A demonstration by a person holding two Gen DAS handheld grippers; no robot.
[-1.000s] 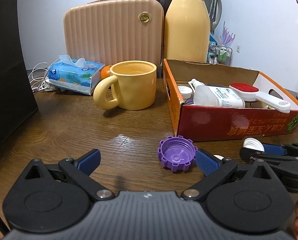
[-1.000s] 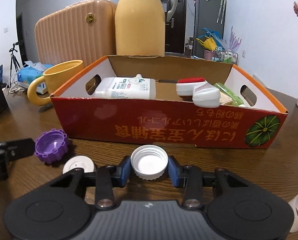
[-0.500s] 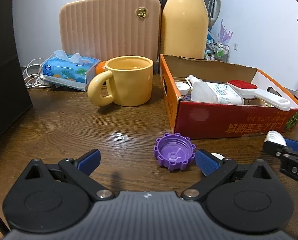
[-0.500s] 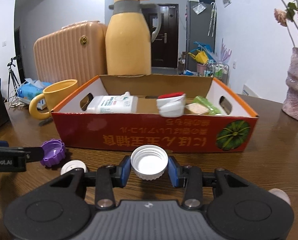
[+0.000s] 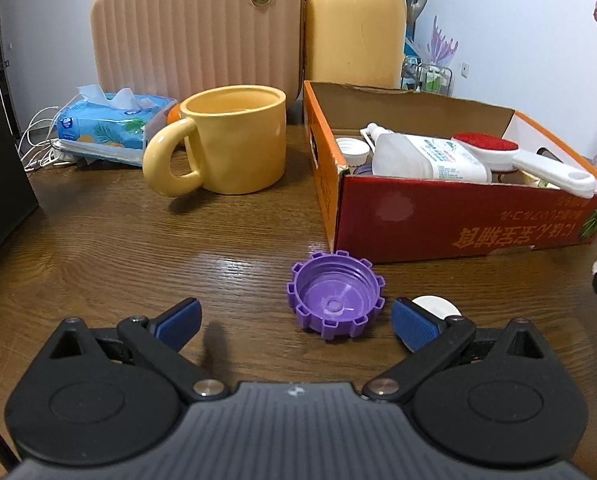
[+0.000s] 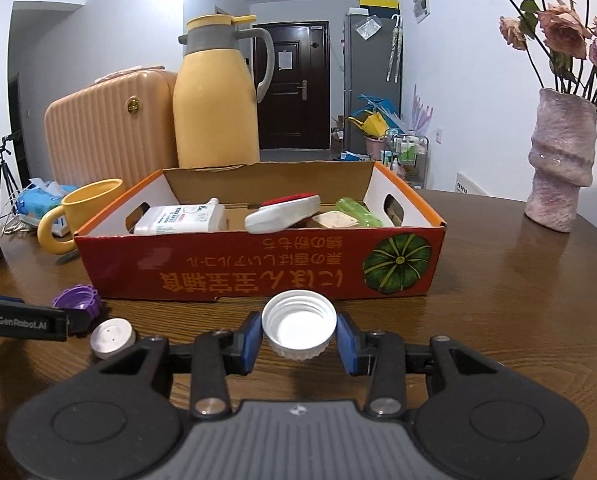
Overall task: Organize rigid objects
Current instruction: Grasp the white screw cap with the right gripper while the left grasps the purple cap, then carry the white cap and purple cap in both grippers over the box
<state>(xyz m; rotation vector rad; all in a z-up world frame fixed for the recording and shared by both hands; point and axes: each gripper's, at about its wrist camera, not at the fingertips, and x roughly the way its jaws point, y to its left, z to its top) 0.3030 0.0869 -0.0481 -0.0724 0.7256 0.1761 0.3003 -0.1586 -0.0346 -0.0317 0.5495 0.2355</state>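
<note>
White cap [image 6: 298, 329] is clamped in right gripper [image 6: 298, 339], held before the box [image 6: 258, 268]. Left gripper [image 5: 294, 320] is spread wide, purple cap [image 5: 335, 294] between its fingers, untouched.

White cap [image 6: 298, 324], open side up, is clamped above the table [image 6: 498, 300]. Purple cap [image 5: 335, 294] lies open side up before the box [image 5: 458, 220]; small white lid [image 6: 112, 338] lies beside it.
</note>
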